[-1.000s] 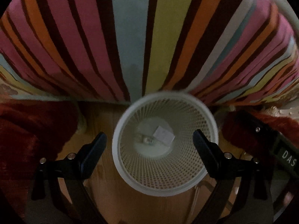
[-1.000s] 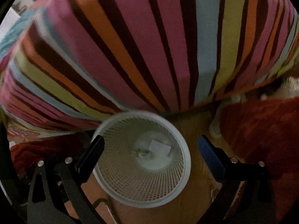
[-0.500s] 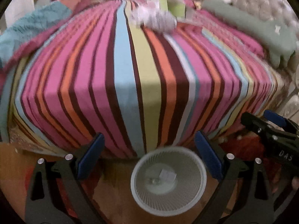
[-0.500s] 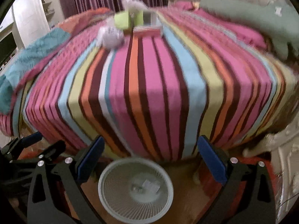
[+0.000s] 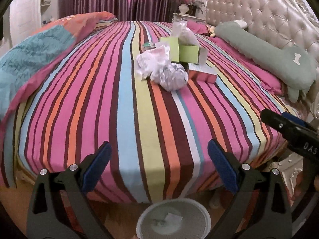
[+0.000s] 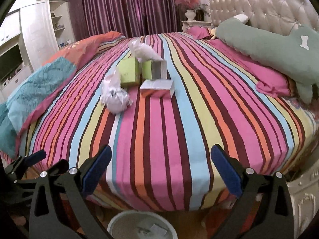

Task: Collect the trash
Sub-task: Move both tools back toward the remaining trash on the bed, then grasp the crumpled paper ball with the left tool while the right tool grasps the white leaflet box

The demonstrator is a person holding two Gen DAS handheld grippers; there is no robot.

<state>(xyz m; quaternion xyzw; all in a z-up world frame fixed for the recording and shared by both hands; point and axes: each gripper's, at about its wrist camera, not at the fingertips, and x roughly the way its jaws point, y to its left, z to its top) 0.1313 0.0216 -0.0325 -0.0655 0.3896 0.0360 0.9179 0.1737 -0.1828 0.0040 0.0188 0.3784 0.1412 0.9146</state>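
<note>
With both grippers [image 5: 158,159] [image 6: 161,164] held wide open and empty, a few scraps [image 5: 171,218] were seen in the bin [image 5: 143,219], while boxes [image 5: 189,53] and wrappers [image 5: 169,75] were left on the bed [image 5: 127,109] above the bin.

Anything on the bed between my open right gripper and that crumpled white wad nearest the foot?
Nothing visible: only bare striped sheet lies between the right gripper and the crumpled wad. The boxes sit beside and behind it.
</note>
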